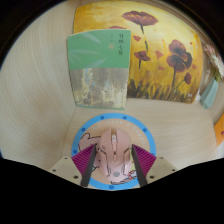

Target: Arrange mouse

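A pale pink mouse point(113, 162) with thin dark lines lies lengthwise between my fingers, over a round mouse mat point(84, 131) that has a blue rim and a cartoon print. My gripper point(113, 150) is shut on the mouse: the left magenta pad point(86, 160) and the right one point(141, 160) press its two sides. The mouse's rear end is hidden below, between the fingers. I cannot tell whether it rests on the mat or hangs just above it.
Beyond the mat a green book point(98, 68) lies flat on the light wooden table point(40, 105). To its right is a yellow picture with dark red poppies point(155, 50). A small object point(219, 128) sits at the far right.
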### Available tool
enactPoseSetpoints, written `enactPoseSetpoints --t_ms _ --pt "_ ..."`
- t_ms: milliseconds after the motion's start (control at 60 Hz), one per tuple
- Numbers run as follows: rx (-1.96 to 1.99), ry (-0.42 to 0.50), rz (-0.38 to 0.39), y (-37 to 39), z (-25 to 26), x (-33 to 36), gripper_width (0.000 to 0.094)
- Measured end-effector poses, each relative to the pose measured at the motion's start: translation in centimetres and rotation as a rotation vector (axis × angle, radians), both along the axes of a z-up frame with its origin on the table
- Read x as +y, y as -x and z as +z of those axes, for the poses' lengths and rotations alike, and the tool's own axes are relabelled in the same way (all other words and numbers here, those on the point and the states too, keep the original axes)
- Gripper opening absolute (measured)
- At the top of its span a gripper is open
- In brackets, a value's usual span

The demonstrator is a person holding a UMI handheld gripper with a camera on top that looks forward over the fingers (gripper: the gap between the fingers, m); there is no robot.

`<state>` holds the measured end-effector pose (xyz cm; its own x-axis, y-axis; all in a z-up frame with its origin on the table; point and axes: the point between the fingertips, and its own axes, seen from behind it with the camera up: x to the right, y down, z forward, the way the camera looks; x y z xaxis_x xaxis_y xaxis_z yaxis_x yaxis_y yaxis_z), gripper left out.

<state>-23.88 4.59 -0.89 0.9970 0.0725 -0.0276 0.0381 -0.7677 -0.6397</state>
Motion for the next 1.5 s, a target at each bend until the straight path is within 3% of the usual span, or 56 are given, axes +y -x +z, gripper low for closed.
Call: enactPoseSetpoints --t_ms 17,50,350,533,850,1150,1500 --pt "0.000 -0.007 -0.001 -0.1 0.4 0.1 0.0756" --pt "-0.002 -0.029 0.001 -0.1 1.5 0.3 0.0791" --pt "0.070 -0.207 -0.026 -2.4 16.3 -1.4 0.0785" --pt "0.076 -0.255 -0.035 -6.2 22.1 -6.6 0.0780" --pt "0.092 -0.279 -0.061 -15.1 25.3 -15.4 0.0778" --pt "0.072 -0.277 -0.073 -22.2 24.3 -22.0 0.0776" --pt "0.065 -0.293 -0.095 -25.5 24.4 -24.4 0.0771"
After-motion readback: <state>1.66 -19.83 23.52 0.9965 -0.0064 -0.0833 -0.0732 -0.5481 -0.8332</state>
